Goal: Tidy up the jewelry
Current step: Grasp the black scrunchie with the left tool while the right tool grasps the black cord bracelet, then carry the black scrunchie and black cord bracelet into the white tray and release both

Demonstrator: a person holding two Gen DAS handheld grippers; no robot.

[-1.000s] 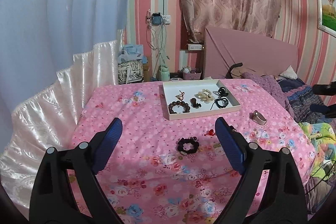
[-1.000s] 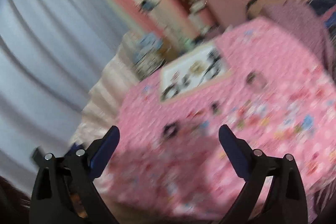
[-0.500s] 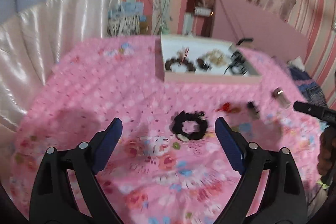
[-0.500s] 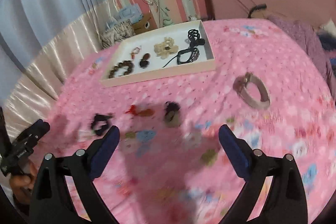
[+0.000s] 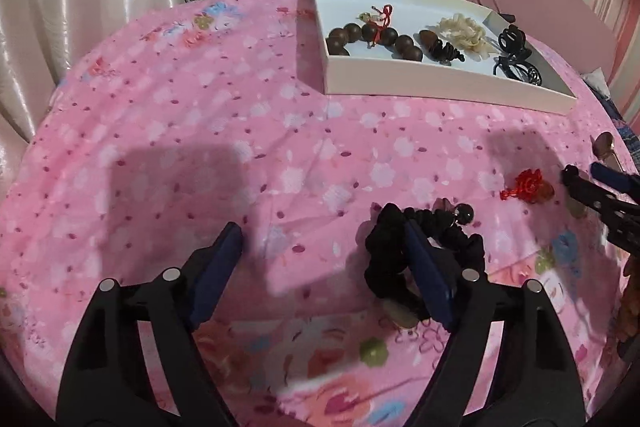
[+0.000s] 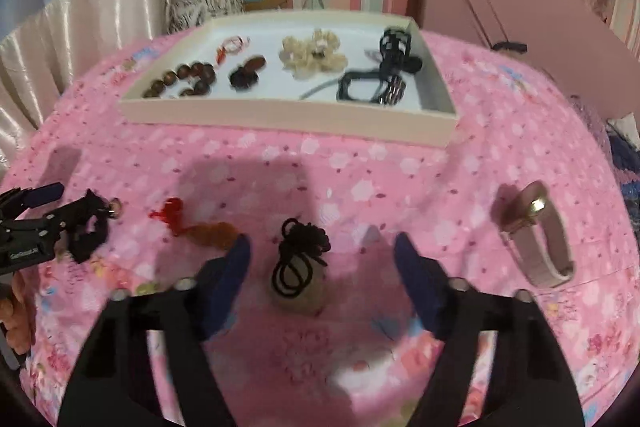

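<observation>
Left finger hides part of the scrunchie.

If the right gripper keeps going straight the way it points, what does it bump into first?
Most likely the small tan pendant with the black cord, lying on the pink cloth between the right gripper's open jaws, which have just been closing. Depth is hard to judge.
</observation>
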